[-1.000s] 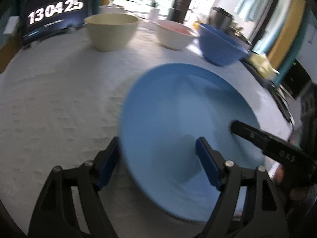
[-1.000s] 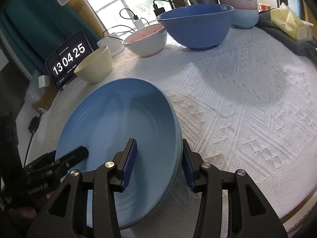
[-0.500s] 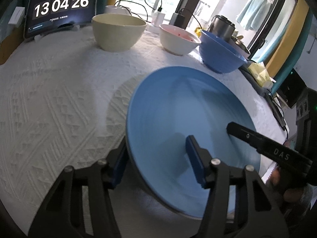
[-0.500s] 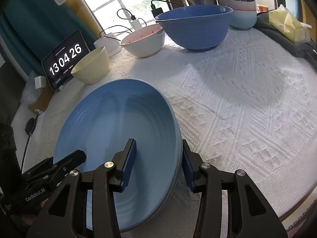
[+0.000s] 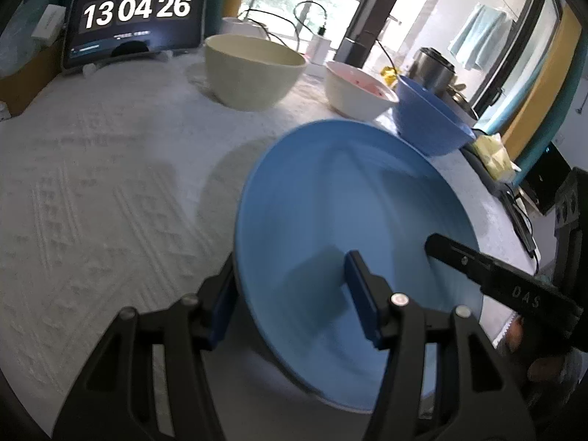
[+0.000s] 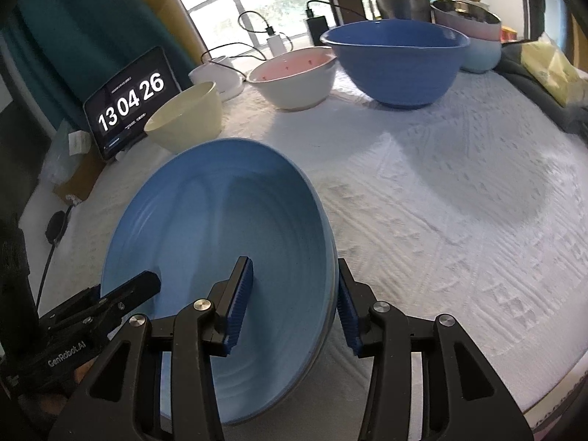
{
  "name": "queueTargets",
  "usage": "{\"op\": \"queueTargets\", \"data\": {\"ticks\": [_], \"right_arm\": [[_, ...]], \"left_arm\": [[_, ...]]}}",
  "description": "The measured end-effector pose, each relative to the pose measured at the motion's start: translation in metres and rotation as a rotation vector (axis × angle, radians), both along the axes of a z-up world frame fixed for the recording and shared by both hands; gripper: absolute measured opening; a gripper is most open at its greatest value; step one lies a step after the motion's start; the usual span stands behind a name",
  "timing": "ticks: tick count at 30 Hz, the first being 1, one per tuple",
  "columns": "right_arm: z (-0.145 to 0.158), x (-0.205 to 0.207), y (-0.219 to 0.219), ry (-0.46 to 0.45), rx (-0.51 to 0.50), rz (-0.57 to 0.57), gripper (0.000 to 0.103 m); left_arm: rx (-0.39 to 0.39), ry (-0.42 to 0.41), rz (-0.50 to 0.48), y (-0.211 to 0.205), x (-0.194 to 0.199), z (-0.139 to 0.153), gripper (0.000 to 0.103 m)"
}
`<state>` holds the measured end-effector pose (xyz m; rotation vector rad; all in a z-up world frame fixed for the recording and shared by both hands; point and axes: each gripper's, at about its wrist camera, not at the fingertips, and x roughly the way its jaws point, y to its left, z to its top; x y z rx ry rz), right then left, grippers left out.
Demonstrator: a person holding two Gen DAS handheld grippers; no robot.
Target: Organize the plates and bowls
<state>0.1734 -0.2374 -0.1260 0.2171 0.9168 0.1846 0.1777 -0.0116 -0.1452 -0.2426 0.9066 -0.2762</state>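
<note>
Left gripper [image 5: 290, 294] jaws just closed onto blue plate [image 5: 352, 228] rim; right gripper [image 6: 294, 301] clamps opposite rim. Rigid, glazed, slippery, breakable; grip at rim only.

A lived-in home, by the look of it: a table spread with a white embossed cloth [image 6: 459, 213], serving bowls [image 6: 395, 62] lined along its far edge, a tablet clock [image 5: 136, 14] propped at the far left corner, chargers trailing cables, a towel [image 5: 477, 36] hanging past glass doors.
</note>
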Motion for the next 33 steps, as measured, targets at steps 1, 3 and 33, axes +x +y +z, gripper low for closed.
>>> {"op": "queueTargets", "data": {"ticks": [1, 3, 33], "right_arm": [[0.0, 0.001, 0.003, 0.001, -0.001, 0.004, 0.047], [0.001, 0.003, 0.009, 0.003, -0.003, 0.013, 0.047], [-0.007, 0.065, 0.071, 0.028, -0.005, 0.129, 0.047]], "left_arm": [[-0.001, -0.001, 0.005, 0.003, 0.001, 0.0, 0.058], [-0.003, -0.001, 0.011, 0.009, 0.004, -0.001, 0.058], [0.009, 0.01, 0.138, 0.07, 0.043, -0.003, 0.057]]}}
